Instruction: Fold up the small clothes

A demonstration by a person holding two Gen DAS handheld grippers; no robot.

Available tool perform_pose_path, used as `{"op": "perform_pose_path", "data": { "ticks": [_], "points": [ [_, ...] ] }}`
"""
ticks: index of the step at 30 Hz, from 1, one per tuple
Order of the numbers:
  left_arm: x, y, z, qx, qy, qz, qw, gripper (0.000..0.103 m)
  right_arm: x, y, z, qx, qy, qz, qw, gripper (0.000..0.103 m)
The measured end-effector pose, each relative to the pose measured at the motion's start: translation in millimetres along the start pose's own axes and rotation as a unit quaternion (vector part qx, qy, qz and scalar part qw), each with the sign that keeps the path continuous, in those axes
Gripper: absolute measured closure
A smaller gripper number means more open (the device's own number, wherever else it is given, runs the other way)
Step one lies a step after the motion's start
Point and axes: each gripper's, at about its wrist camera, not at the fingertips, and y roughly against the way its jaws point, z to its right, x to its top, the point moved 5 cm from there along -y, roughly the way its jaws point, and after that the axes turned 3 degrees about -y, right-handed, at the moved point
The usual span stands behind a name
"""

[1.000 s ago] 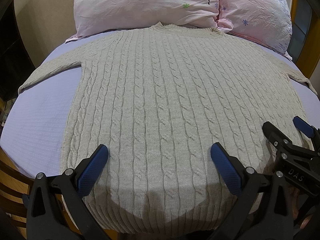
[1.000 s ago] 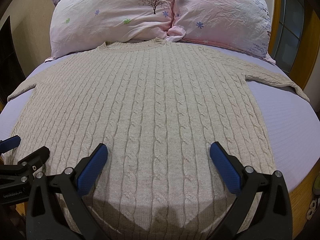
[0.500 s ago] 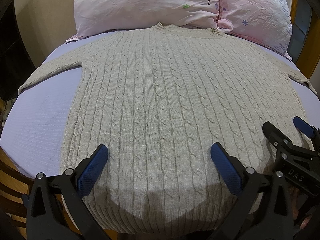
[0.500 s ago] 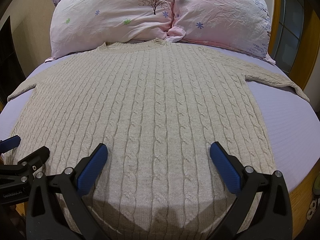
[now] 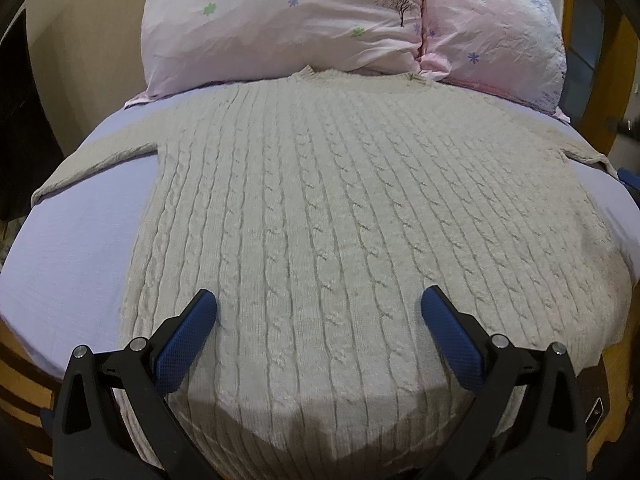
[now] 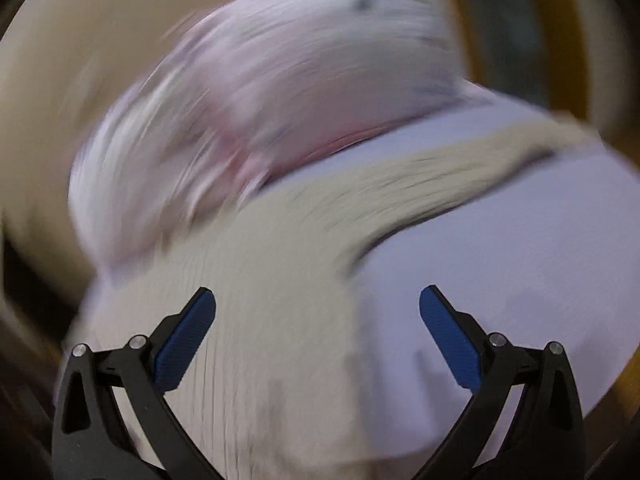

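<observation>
1. Left wrist view: I count one beige cable-knit sweater [image 5: 320,216] flat on the lavender bedsheet [image 5: 76,256], two pink floral pillows [image 5: 288,28] behind. My left gripper [image 5: 319,312]: jaws wide, empty.
2. Right wrist view, blurred: my right gripper [image 6: 318,312], jaws wide, empty, over a sweater sleeve [image 6: 400,184].

Blurred right view, sweater edges cut off

In the right wrist view we see everything smeared by motion: the pillows [image 6: 280,92] at upper centre show no readable print, and the sweater [image 6: 288,280] shows no clear knit. In the left wrist view the sweater's [image 5: 340,220] hem is hidden behind the left gripper [image 5: 318,320] at the bottom, its right cuff ends at the right edge, and a blue object [image 5: 629,178] there is too cut off to identify.
</observation>
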Motion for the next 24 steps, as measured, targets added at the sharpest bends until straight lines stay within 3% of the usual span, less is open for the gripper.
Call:
{"op": "perform_pose_path", "data": {
  "ticks": [3,7,12,16,18,20,21,24],
  "points": [
    [6,-4,-3,-0.021,-0.005,0.000,0.9998,0.001,60,-16,79,-0.010,-0.145,-0.004,0.989,0.013],
    [23,4,-34,-0.071,0.059,0.034,0.9952,0.001,103,-40,143,-0.027,-0.237,0.007,0.971,0.020],
    [47,10,-99,-0.081,0.148,0.082,0.9821,0.001,132,-74,198,-0.001,-0.338,0.013,0.941,0.056],
    [61,12,-149,-0.088,0.203,0.131,0.9666,0.001,150,-86,229,-0.006,-0.375,0.040,0.926,0.076],
    [67,7,-177,-0.076,0.228,0.137,0.9610,0.001,154,-87,241,-0.013,-0.382,0.050,0.923,0.092],
    [69,5,-201,-0.041,0.243,0.131,0.9603,0.001,158,-84,247,-0.041,-0.367,0.060,0.927,0.095],
    [68,5,-211,-0.029,0.248,0.129,0.9597,0.001,165,-82,237,-0.076,-0.334,0.068,0.937,0.095],
    [74,2,-242,0.008,0.273,0.131,0.9531,0.001,188,-68,158,-0.126,-0.163,0.116,0.972,0.095]
  ]
}}
